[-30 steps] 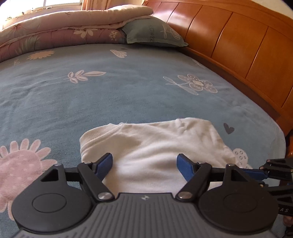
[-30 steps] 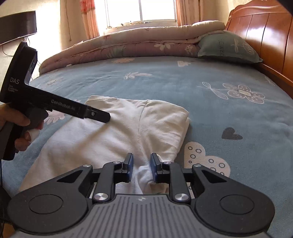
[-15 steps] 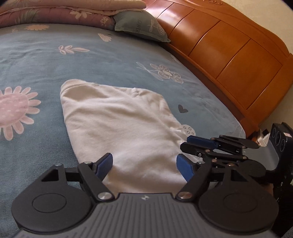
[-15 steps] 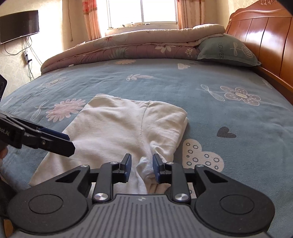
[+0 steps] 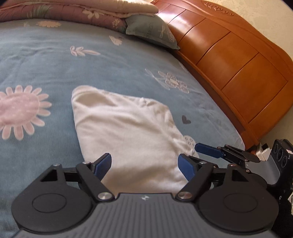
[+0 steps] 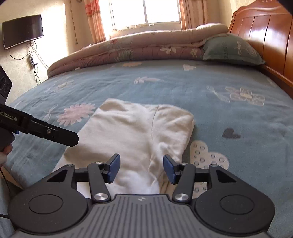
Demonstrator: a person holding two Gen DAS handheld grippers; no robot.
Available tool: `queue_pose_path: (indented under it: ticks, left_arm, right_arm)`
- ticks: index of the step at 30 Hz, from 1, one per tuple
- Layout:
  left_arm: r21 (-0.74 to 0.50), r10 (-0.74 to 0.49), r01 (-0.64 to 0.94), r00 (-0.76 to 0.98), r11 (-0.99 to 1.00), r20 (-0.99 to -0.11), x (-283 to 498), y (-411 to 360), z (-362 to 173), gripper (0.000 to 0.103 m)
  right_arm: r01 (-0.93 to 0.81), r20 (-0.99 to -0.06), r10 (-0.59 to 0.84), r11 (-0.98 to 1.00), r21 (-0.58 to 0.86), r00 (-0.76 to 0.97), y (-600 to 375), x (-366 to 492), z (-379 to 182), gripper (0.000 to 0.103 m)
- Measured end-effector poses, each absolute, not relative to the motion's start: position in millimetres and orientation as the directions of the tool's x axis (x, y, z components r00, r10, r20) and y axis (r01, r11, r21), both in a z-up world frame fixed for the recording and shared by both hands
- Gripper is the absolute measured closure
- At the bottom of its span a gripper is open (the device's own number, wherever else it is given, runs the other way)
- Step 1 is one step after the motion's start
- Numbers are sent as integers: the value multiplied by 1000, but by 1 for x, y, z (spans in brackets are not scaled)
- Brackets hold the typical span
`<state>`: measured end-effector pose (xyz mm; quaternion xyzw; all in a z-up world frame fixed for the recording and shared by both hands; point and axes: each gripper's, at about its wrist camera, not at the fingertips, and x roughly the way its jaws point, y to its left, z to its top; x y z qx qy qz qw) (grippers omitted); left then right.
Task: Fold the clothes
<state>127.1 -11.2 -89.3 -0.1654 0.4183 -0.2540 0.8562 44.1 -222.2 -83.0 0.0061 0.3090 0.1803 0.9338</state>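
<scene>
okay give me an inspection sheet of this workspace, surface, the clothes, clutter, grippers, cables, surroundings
Surface: bed with a blue floral cover, lightly creased.
Job's things: one white garment, partly folded, lying flat near the bed's front edge.
Clutter: rolled quilt and green pillow at the far side, apart from the garment.
Grippers: left gripper open, above the garment's near edge; right gripper open, over the near edge too. Neither holds cloth.
Cables: wires hang under the wall TV; none on the bed.
Surroundings: wooden headboard, curtained window.

Each tool [image 5: 144, 165] is black, with blue fingertip pads [image 6: 114, 167], silver screws and a ribbed grey body.
</scene>
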Motion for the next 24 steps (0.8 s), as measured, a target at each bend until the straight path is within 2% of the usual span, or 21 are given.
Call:
queue_pose_path:
  ticks: [4,9,12,15,20,24]
  left_arm:
    - [-486,-572,314,565,816,-595,144,-10,-73,23]
    - [-461,-535,278,535,842,-654,176,-21,-102,23]
    - [-452,-525,272,525,849,-670,188,-25,-116,24]
    - [-436,-533,309,531,845,-659,186,-30,-104,24]
    - [-440,-594,400,496,804,-634,195,-54,-80,23]
    - [-435,-608,436,440,788,-660,212,-85,-84,23]
  right_arm:
    - [-364,-559,360,925,109,747,-211,71,-78,40]
    - [-330,-623,347,932,149,701,-210,96,-111,40]
    - [-322,-603,370,927,190,707,-219,90,-118,39]
    - [-309,-603,373,927,211,705,-221,89,-118,39]
    - [-314,-599,380,924,216,705,-217,89,-119,30]
    - [-319,-593,385,922,219,707,-216,88,-119,26]
